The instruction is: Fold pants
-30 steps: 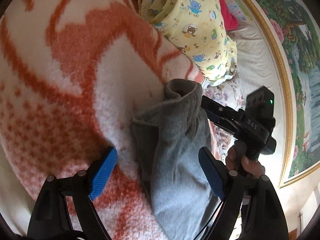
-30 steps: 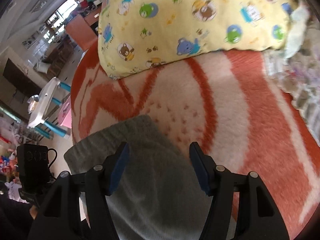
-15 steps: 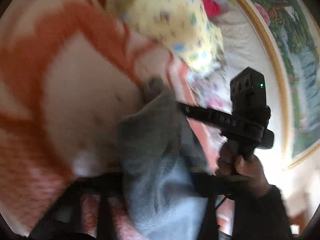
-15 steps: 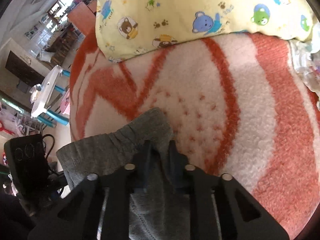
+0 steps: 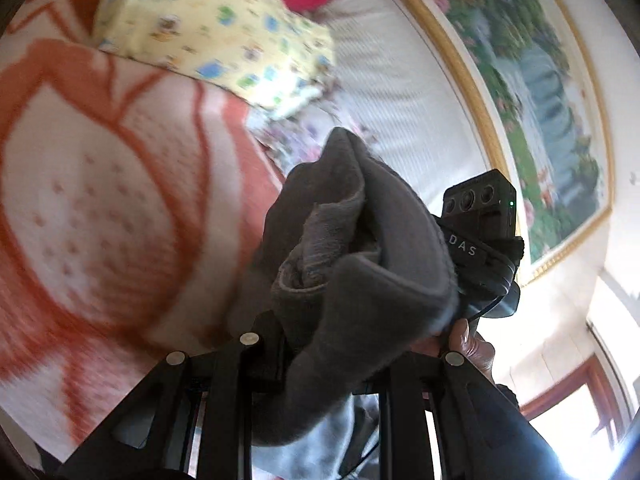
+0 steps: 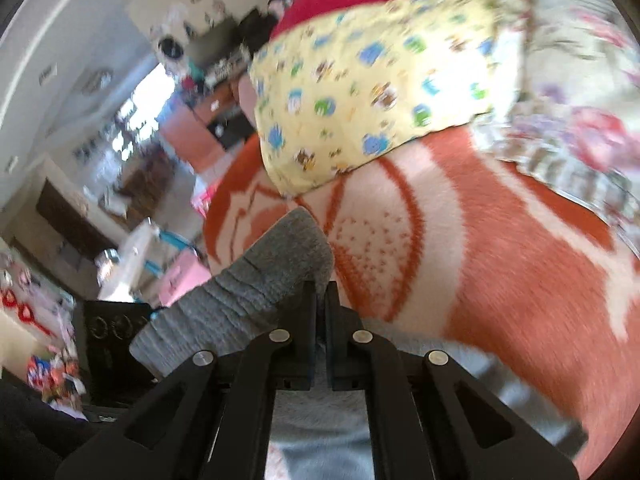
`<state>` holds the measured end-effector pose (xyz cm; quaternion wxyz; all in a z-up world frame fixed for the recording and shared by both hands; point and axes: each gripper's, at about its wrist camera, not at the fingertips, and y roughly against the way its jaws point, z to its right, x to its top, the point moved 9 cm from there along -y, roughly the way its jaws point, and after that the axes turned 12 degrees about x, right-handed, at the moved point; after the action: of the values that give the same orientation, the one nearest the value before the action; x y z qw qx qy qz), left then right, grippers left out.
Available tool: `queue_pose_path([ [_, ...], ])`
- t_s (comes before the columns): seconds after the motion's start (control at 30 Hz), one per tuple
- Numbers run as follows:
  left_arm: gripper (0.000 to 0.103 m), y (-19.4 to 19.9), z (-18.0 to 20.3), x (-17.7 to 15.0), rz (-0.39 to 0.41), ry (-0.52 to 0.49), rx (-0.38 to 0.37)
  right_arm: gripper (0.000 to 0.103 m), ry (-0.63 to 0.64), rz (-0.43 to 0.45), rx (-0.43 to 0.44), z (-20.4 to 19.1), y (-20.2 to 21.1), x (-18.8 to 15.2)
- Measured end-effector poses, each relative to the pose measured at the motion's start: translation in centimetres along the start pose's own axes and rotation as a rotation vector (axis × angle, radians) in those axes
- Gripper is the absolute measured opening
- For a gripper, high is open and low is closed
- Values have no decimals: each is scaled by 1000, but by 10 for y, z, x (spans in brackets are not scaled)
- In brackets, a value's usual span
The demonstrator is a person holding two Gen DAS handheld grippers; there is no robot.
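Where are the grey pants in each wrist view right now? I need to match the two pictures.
Left wrist: grey pants bunched at centre, rising from the left gripper, shut on them.
Right wrist: grey pants lower left of centre, clamped in the right gripper.
Shared landmark: yellow cartoon-print cloth on the orange-and-white blanket.

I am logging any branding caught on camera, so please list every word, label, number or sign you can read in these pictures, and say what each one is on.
"DAS": white letters on the black body of the right gripper, seen in the left wrist view beside the grey pants.
The yellow cartoon-print cloth carries only pictures, with no readable words.
The wall clutter in the right wrist view is too blurred to read.
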<state>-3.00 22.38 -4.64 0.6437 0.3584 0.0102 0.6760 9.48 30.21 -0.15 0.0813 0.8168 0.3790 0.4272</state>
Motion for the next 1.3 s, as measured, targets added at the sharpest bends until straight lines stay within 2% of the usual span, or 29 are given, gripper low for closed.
queue_pose_path([
  [0.23,20,-14,48,-48,-89,-100,-28,4,-94,160,-21,14,84,-45],
  [0.47,20,-29,89,-95,-170,-177,-49,4,-194,285,-23,30,140,-87],
  [0.73,20,-39,125,-138,-247,-244,-84,4,-256,379,-61,34,189,-122],
  [1.03,20,-58,170,-197,-354,-329,-126,4,-322,467,-122,45,254,-182],
  [1.3,20,-84,206,-257,-424,-445,-119,4,-395,546,-172,64,306,-235],
])
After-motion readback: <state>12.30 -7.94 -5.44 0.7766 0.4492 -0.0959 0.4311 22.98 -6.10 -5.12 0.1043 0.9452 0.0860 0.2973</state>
